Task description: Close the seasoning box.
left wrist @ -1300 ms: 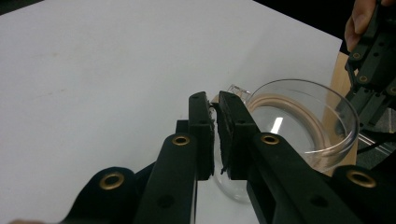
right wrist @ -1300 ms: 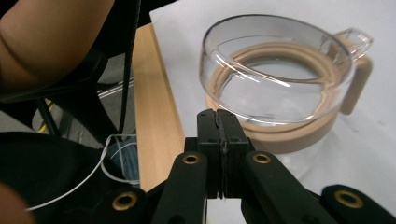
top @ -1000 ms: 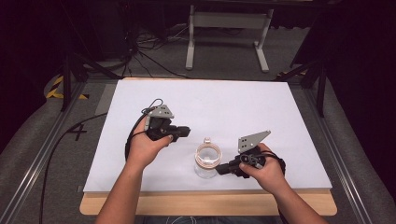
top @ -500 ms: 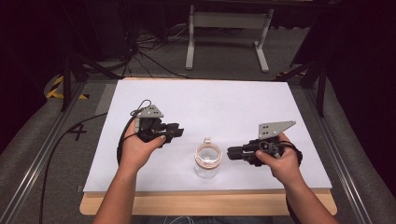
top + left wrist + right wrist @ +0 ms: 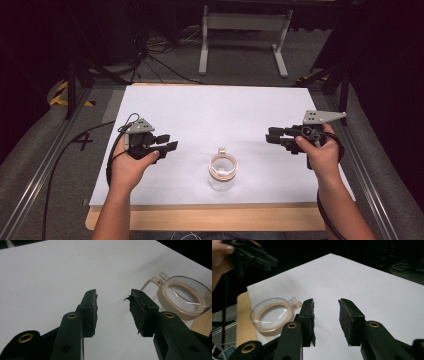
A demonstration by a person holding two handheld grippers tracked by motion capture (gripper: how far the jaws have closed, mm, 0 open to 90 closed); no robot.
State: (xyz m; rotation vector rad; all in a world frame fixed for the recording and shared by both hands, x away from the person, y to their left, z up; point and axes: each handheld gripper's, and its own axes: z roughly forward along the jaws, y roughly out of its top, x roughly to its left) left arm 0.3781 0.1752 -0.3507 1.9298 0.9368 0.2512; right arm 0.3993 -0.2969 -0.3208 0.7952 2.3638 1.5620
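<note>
Left of centre on the white sheet (image 5: 240, 107), near its left edge: left gripper (image 5: 167, 142) released, jaws just opened further, nothing between the pads, only bare white in the gap as seen in the left gripper view (image 5: 113, 311). Held low over the sheet in the person's left hand (image 5: 134, 161), jaws aimed rightward toward the middle, cable (image 5: 75, 150) trailing off the left edge to the floor. Aimed at the jar yet well apart from it, likely a stand-off after letting go.

Middle, close to the near edge: glass jar (image 5: 222, 172), upright on the sheet, clear body, lid seated on top with a tan seal ring and a small clasp at the far side. Seen again in the left gripper view (image 5: 183, 296) off to the right of the jaws, and in the right gripper view (image 5: 272, 315) off to the left. Untouched by either gripper; placed squarely between the two, probably for equal reach from both sides.

Right, near the right edge: right gripper (image 5: 272, 137) likewise released, jaws just opened further and empty, gap over plain sheet in its own view (image 5: 325, 320). Carried in the right hand (image 5: 320, 152), raised a little off the sheet, jaws pointing left toward the jar, grey three-cornered plate (image 5: 322, 116) on top. Both grippers drawn outward, jar left free-standing, seemingly set down and finished with.
</note>
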